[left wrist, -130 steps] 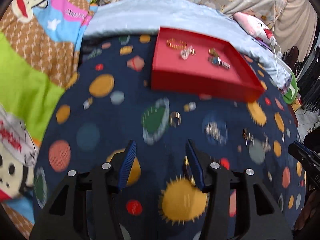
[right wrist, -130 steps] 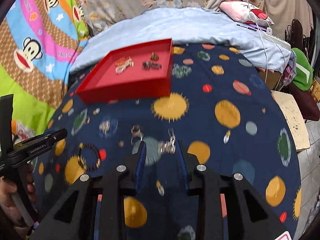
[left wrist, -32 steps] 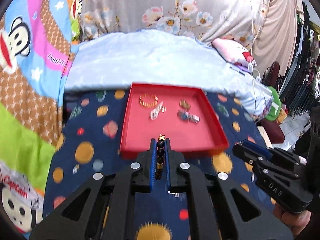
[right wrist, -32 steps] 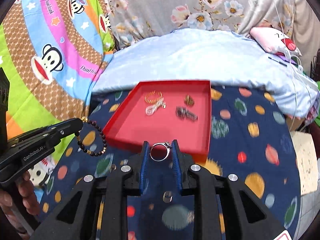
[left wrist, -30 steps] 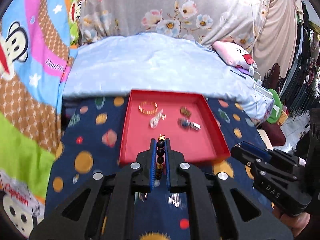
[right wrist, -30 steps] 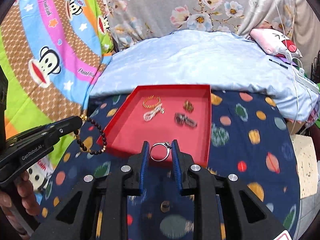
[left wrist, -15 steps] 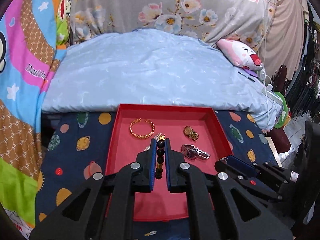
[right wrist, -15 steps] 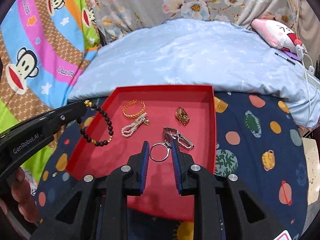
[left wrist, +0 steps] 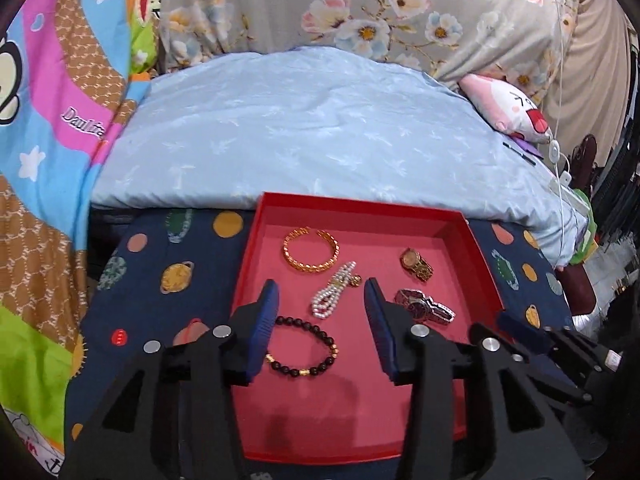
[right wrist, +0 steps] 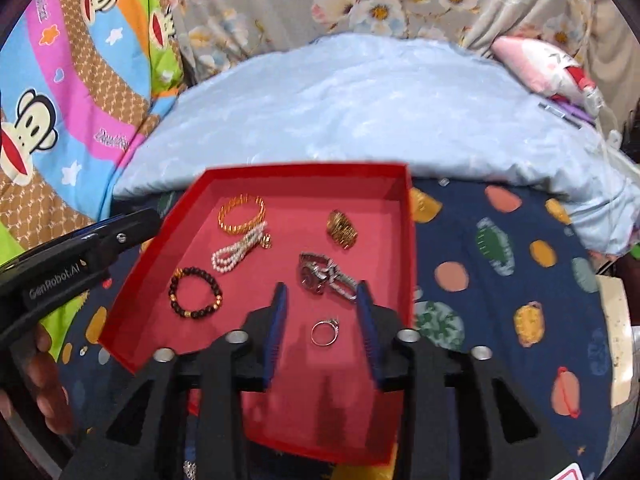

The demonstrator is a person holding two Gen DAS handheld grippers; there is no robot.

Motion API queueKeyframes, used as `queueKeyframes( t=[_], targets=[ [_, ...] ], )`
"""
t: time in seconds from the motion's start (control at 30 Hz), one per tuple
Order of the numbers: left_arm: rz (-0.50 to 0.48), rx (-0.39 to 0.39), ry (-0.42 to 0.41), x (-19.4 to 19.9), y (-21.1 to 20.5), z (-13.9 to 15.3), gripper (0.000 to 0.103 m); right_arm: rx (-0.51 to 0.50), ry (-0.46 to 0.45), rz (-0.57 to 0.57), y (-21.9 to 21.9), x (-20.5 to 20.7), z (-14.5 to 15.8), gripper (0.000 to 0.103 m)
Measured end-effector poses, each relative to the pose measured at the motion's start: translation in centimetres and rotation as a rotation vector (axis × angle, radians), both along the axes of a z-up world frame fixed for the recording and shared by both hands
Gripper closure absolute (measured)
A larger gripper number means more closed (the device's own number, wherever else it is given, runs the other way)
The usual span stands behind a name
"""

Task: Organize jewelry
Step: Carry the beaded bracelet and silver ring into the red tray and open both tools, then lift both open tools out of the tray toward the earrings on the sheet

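Jewelry tray [left wrist: 460, 412] holds beaded bracelet [left wrist: 301, 347], ring [right wrist: 325, 332], watches; both tongs [left wrist: 320, 322] [right wrist: 322, 324] spread, empty.

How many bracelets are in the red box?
3. The gold bangle is at the back left, the pearl bracelet is mid-tray and the dark bead bracelet is near the front left. None seem hidden.
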State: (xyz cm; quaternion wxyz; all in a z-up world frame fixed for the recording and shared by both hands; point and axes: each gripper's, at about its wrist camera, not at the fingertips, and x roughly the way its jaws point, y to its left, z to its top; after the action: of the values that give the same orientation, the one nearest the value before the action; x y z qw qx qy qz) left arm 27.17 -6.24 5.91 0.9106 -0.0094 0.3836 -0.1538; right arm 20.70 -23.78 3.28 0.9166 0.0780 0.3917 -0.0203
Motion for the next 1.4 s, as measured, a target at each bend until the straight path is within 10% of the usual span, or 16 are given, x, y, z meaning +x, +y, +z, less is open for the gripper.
queueKeyframes(
  t=[0.33,0.73,1.4],
  targets=[
    [0.088,0.007,-0.04,-7.0,6.6,2.9,0.049,0.031,-0.091,-0.073,-1.6,-11.1,4.1,0.055],
    [0.125,0.076,0.124,-16.4,11.7,-3.2,0.047,0.025,0.052,-0.114,-1.0,-22.5,-0.7,0.054],
    [0.09,0.079,0.198,-16.3,9.1,-6.9,0.047,0.045,0.136,0.031,4.3,-15.6,-5.6,0.054]
  ],
)
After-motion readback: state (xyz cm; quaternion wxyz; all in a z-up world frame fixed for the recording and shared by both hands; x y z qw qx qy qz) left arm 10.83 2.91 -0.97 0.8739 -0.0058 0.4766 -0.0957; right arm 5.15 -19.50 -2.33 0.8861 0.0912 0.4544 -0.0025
